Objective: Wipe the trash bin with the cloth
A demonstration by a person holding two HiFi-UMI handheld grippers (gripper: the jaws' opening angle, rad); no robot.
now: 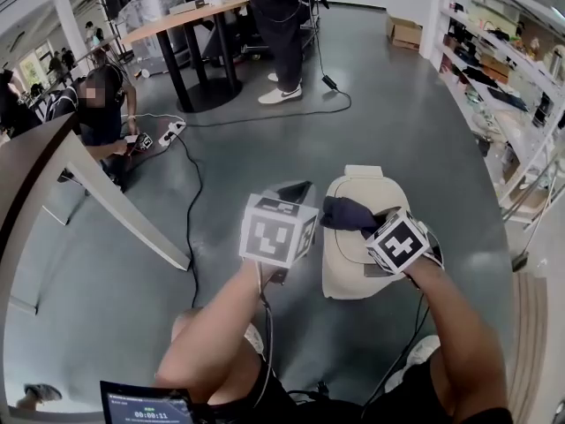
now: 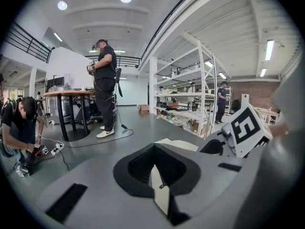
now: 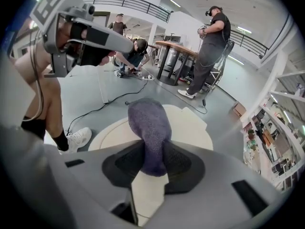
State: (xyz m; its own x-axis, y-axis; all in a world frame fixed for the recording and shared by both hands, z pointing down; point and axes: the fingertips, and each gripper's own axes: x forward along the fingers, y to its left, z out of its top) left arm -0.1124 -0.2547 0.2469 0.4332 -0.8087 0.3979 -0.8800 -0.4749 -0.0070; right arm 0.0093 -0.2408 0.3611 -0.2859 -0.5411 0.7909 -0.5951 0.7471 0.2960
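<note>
A cream trash bin (image 1: pixel 353 272) with a rounded lid stands on the grey floor in front of me. My right gripper (image 1: pixel 371 223) is shut on a dark purple-grey cloth (image 1: pixel 344 212) and holds it over the lid's near-left part. In the right gripper view the cloth (image 3: pixel 148 123) sticks out from between the jaws of the gripper (image 3: pixel 152 161), above the cream lid (image 3: pixel 190 128). My left gripper (image 1: pixel 294 193) hovers just left of the bin, apart from it, jaws together and empty. In the left gripper view, that gripper (image 2: pixel 155 163) points past the bin's edge (image 2: pixel 176 144).
A black cable (image 1: pixel 190 193) runs across the floor to the left. A slanted white table leg (image 1: pixel 115 210) stands at left, with a crouching person (image 1: pixel 101 113) behind it. Another person (image 1: pixel 278 34) stands by a round table (image 1: pixel 190 16). Shelves (image 1: pixel 503 60) line the right side.
</note>
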